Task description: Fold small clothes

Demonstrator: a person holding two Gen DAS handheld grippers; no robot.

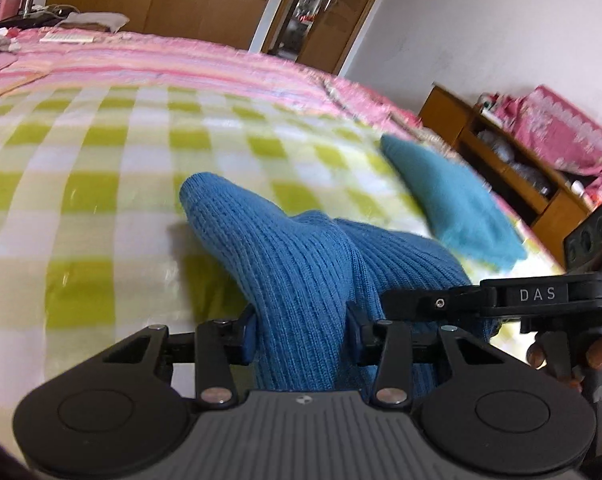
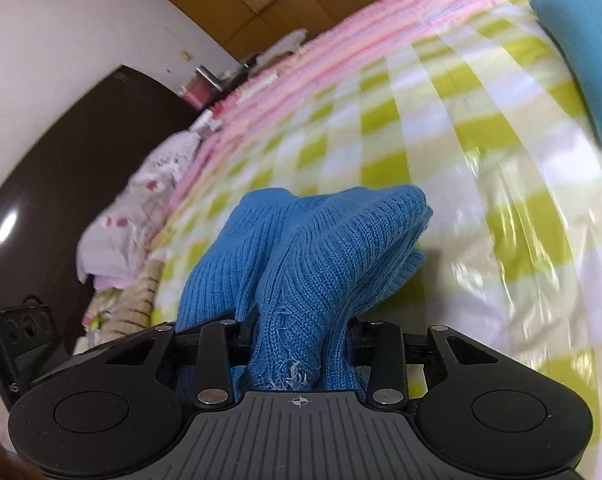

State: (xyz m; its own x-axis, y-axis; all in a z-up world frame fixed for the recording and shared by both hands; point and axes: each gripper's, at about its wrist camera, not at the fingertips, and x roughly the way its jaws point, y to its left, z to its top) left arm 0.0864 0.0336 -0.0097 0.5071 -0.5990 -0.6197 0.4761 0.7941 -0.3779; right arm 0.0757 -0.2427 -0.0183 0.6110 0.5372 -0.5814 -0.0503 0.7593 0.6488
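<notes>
Between both tongs: bunched blue ribbed knit.

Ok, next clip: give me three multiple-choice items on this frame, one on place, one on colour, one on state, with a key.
1. Where does the teal cloth lie?
A. on the checked cover
B. on the wooden shelf
C. in the left claw

2. What colour is the ribbed knit garment?
A. pink
B. blue
C. green

3. What is the state of the right claw?
A. open and empty
B. shut on the knit garment
C. out of view

Key: 1 A, it rests flat on the green-and-white checks; 2 B, blue ribbing in both views; 3 B, knit is bunched between its pads, as with the left claw.
</notes>
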